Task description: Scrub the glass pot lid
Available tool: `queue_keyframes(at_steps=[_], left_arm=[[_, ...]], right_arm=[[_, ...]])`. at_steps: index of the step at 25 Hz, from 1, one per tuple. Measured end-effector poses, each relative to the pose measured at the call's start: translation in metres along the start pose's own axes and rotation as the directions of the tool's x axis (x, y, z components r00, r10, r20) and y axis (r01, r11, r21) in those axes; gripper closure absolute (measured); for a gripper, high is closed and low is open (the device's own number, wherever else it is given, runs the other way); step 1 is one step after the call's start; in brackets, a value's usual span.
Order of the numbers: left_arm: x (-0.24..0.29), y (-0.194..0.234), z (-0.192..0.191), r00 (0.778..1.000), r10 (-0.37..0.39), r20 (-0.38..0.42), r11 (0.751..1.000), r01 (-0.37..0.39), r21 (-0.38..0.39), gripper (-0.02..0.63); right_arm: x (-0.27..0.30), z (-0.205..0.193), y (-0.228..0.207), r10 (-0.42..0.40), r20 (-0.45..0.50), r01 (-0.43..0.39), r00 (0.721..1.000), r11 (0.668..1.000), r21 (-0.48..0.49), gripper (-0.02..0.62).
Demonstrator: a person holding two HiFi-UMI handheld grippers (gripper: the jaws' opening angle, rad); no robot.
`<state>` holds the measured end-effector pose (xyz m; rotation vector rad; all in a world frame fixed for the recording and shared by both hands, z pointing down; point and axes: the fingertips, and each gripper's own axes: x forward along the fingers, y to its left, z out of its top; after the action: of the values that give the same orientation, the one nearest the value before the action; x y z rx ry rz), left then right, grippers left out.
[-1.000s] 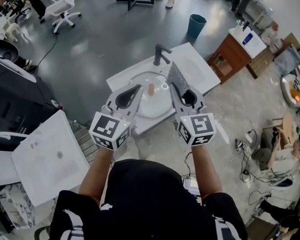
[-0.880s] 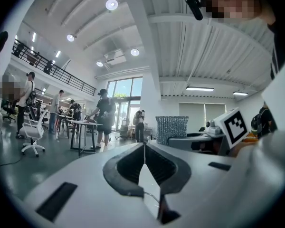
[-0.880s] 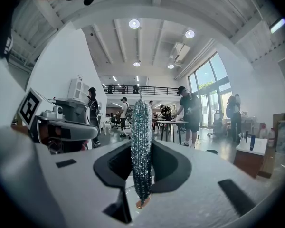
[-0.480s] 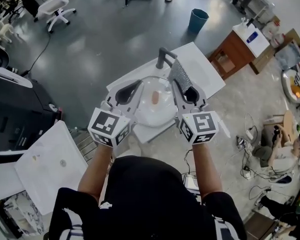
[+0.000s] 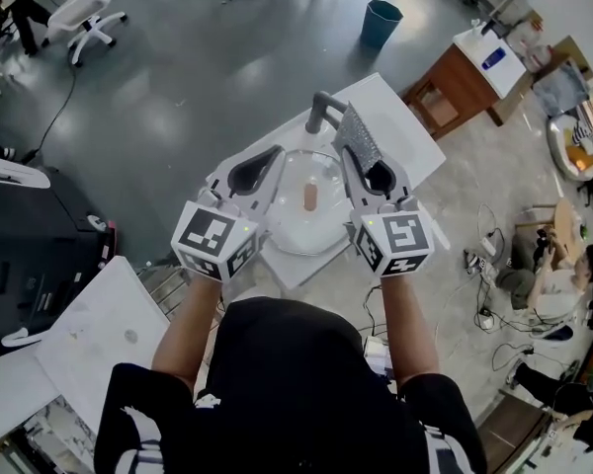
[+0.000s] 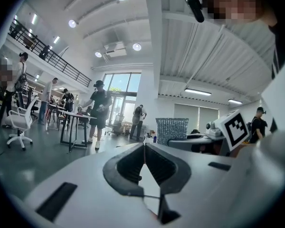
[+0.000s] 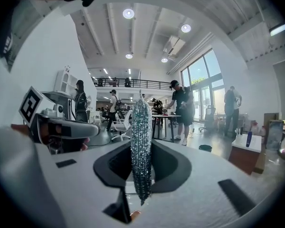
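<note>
The round glass pot lid (image 5: 321, 220) with a tan knob (image 5: 310, 197) hangs over the white sink (image 5: 405, 131), between my two grippers. My left gripper (image 5: 275, 154) is shut at the lid's left rim. In the left gripper view its jaws (image 6: 143, 146) meet, with only a thin glass edge showing below the seam. My right gripper (image 5: 346, 156) is shut on a silver sparkly scrubber (image 5: 357, 138) that sticks out past its tips, beside the lid's right edge. In the right gripper view the scrubber (image 7: 141, 146) stands upright between the jaws.
A dark faucet (image 5: 321, 107) rises behind the lid. A teal bin (image 5: 381, 23) and a wooden cabinet (image 5: 453, 97) stand beyond the sink. A white panel (image 5: 89, 344) lies at lower left, dark machinery (image 5: 30, 235) at left. A person (image 5: 549, 275) sits on the floor at right.
The lid has come up out of the basin and nearer to me, still between the grippers. Both grippers stay shut, and the view has shifted slightly.
</note>
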<state>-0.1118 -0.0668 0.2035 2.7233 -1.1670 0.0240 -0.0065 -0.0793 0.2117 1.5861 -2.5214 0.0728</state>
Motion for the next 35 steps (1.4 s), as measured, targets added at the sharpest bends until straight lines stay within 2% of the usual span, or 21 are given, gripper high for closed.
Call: queue_keyframes(at_steps=[9,17,26,32,35], left_arm=[[0.007,0.024,-0.014,0.998,-0.058,-0.024,0.998,0.057,-0.032,0.598],[0.024,0.024,-0.024,0.995,-0.078,-0.064,0.997,0.076,-0.027,0.598],[0.047,0.013,-0.047,0.993,-0.046,-0.108,0.999,0.043,-0.033,0.598],[0.063,0.009,-0.055,0.991,0.021,-0.135,0.998,-0.029,-0.053,0.597],[0.069,0.003,-0.068,0.987,0.027,-0.161,0.997,-0.038,-0.063,0.597]], right_arm=[[0.016,-0.014,-0.001,-0.063,-0.037,0.064,0.997,0.998,0.003,0.523],[0.021,-0.027,-0.01,-0.058,-0.069,0.058,0.996,0.998,-0.001,0.523],[0.029,-0.046,-0.035,0.0,-0.098,0.001,0.995,1.0,0.013,0.523],[0.031,-0.063,-0.055,0.036,-0.123,-0.033,0.992,0.999,0.025,0.523],[0.03,-0.071,-0.063,0.051,-0.135,-0.046,0.99,0.998,0.039,0.523]])
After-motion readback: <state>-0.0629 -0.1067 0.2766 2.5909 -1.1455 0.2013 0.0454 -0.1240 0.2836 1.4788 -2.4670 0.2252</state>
